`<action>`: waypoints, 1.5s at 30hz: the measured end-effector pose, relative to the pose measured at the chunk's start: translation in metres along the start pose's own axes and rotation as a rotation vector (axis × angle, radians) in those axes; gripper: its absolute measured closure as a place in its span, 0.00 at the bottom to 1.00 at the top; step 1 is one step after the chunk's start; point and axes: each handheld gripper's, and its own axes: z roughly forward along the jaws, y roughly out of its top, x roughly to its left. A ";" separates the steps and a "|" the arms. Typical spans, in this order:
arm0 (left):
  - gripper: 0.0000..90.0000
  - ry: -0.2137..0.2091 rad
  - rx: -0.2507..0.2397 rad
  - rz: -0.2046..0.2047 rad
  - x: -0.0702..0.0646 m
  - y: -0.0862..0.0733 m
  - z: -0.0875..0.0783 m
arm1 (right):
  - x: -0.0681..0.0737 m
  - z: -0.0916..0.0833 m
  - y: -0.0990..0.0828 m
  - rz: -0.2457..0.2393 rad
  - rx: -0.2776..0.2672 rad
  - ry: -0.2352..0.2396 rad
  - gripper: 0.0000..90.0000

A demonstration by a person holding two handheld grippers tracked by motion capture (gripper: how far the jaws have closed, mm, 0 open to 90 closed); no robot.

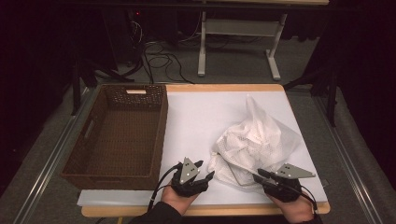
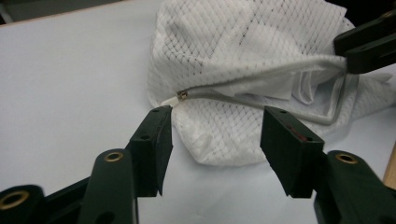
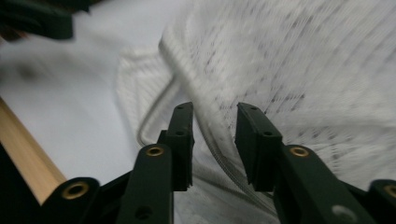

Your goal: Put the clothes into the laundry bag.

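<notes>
Item 1, wicker basket (image 1: 116, 135): dark brown, rectangular, nothing seen inside; stands at the table's (image 1: 187, 116) left side, at nine o'clock from the bag and well apart from it.

Item 2, left gripper (image 1: 198, 179): released, jaws apart with nothing between the pads. In the left gripper view the zipper pull (image 2: 173, 99) lies just past the left fingertip (image 2: 156, 135), at about eleven o'clock from the gap, near but not clearly touching.

Item 3, mesh laundry bag (image 1: 254, 140): white, stuffed with white cloth, lying on the white table cover right of centre. Its zipper (image 2: 243, 91) runs roughly nine to three o'clock in the left gripper view, from the pull toward the right gripper (image 2: 362, 44).

Item 4, right gripper (image 3: 214, 140): jaws parted around the zipper seam (image 3: 219, 156) (blurred; the pads do not appear to press on it).

Judgement: the left gripper is nearer the pull, so the coming move likely turns on a short advance toward eleven o'clock.
</notes>
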 end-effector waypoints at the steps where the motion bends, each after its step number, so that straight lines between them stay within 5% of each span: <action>1: 0.47 0.002 -0.008 -0.005 0.000 0.001 0.000 | 0.000 -0.005 0.002 -0.002 -0.019 -0.006 0.72; 7: 0.41 0.015 -0.021 -0.030 0.004 0.002 -0.003 | -0.022 -0.033 0.005 0.056 -0.109 -0.086 0.63; 10: 0.41 0.025 -0.006 -0.028 0.006 -0.001 -0.005 | -0.041 -0.036 0.000 0.101 -0.106 -0.159 0.56; 16: 0.40 0.036 0.010 -0.043 0.010 -0.007 -0.012 | -0.061 -0.026 -0.004 0.190 -0.070 -0.207 0.37; 22: 0.38 0.042 0.013 -0.049 0.014 -0.009 -0.018 | -0.062 -0.002 -0.004 0.207 -0.016 -0.187 0.30; 29: 0.38 0.049 0.025 -0.041 0.011 -0.012 -0.020 | -0.061 0.030 -0.009 0.215 0.137 -0.141 0.25; 32: 0.38 0.047 0.027 -0.037 0.010 -0.012 -0.019 | -0.053 0.032 -0.009 0.158 0.151 -0.163 0.40; 37: 0.38 0.035 0.028 -0.040 0.010 -0.011 -0.017 | -0.050 0.029 -0.009 0.125 0.149 -0.155 0.86; 45: 0.38 0.009 0.017 -0.033 0.008 -0.004 -0.010 | -0.057 0.004 -0.017 0.107 0.153 -0.191 0.92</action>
